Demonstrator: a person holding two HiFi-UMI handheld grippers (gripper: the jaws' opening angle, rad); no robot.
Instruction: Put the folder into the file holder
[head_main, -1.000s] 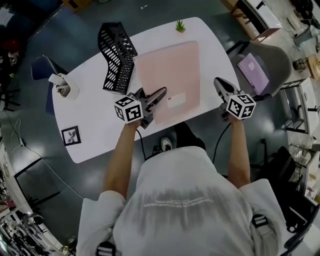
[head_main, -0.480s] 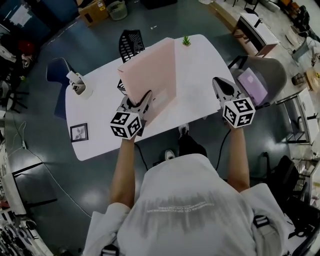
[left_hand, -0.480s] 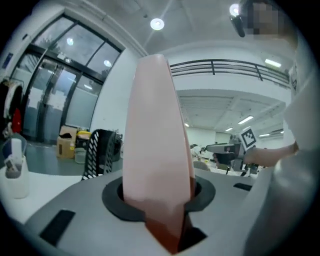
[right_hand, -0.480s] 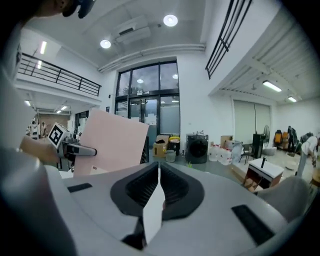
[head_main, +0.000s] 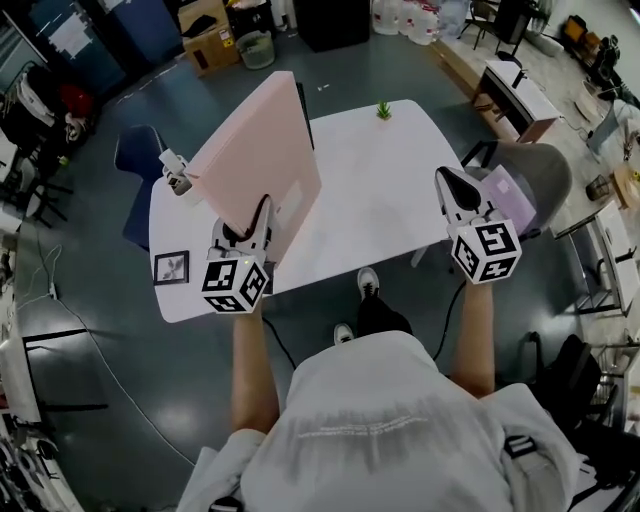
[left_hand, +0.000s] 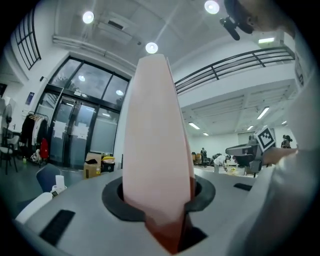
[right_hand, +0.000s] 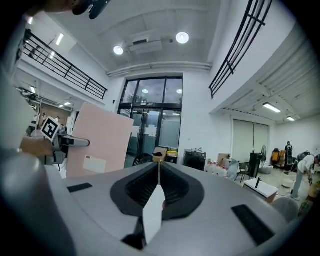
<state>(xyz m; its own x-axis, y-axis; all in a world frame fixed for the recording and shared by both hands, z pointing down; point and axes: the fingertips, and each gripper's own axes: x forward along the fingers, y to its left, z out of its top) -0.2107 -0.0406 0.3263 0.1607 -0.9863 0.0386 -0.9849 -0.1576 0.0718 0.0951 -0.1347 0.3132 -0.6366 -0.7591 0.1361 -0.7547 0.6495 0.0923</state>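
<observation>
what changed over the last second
The left gripper, shut on the folder, swung it up from lying flat on the table to standing upright. The right gripper stayed shut and empty at the table's right edge. The plant and frame stayed put.

Raised folder (head_main: 262, 150) covers the bench's (head_main: 380, 190) rear-left part in head view, blocks the middle of the left gripper view, leaves the file holder (right_hand: 141, 159) only a dark bit past its edge, and its label (right_hand: 94, 163) is too small to read.
</observation>
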